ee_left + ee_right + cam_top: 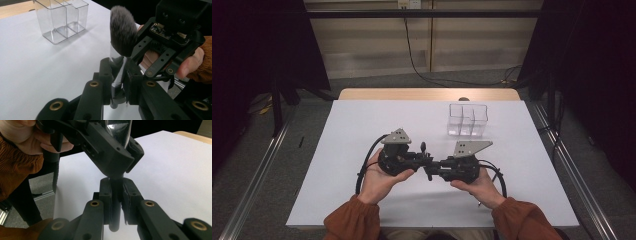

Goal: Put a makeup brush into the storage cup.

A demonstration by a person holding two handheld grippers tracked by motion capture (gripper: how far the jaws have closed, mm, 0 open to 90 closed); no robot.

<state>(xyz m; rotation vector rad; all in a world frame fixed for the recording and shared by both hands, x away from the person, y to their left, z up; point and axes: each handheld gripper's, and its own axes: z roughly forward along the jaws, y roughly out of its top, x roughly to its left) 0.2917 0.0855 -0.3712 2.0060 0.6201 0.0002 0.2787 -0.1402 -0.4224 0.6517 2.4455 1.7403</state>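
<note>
While both hand-held grippers clamp makeup brush point(121, 37), clear organizer point(467, 120) beyond

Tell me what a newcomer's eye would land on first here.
First, the makeup brush, bristles up, clamped by the left hand-held gripper above the table's middle. Just below, the right hand-held gripper grips its dark handle. Behind, a clear divided organizer stands on the white table.

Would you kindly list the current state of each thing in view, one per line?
makeup brush: upright, bristles up, held above the table by both grippers.
left gripper: shut on the brush's ferrule.
right gripper: shut on the brush's black handle.
clear organizer: upright on the table, compartments empty.
</note>
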